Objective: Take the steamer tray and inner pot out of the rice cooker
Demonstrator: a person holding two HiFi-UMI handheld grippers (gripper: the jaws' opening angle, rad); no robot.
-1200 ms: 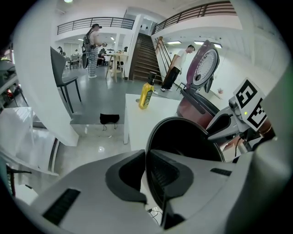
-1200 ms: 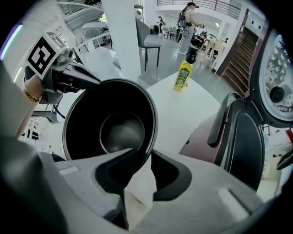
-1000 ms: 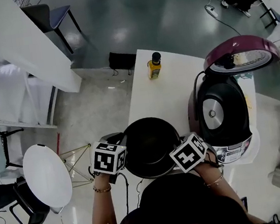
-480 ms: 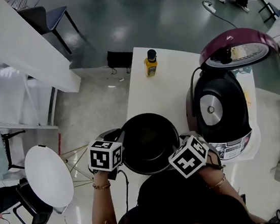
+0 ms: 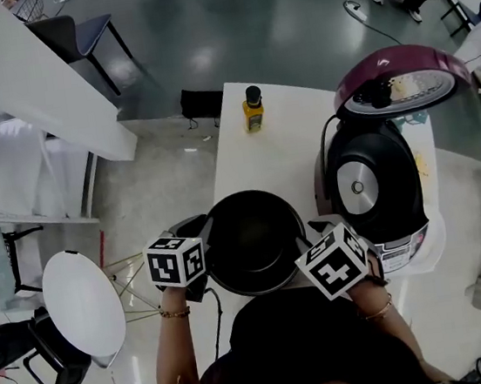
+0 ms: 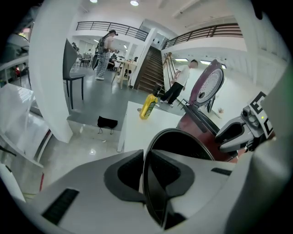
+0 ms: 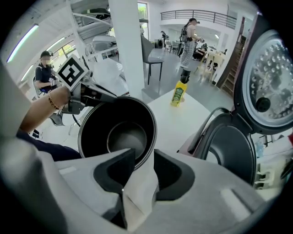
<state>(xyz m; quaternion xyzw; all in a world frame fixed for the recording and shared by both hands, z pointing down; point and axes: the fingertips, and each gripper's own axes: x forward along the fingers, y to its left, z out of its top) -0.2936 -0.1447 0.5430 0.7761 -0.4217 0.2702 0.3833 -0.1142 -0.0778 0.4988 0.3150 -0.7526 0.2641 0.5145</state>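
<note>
The left gripper (image 6: 145,157) is pinching the rim of the inner pot (image 5: 255,246); the right gripper (image 7: 144,157), jaws slightly parted, is gripping nothing. Advisable: settling the pot flat on the table (image 5: 271,156) before releasing.

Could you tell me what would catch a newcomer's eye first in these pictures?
The black inner pot is at the white table's near edge, its rim clamped by the left tongs and passing between the right tongs. To its right the rice cooker stands open, maroon lid raised; a yellow bottle is at the far end.
</note>
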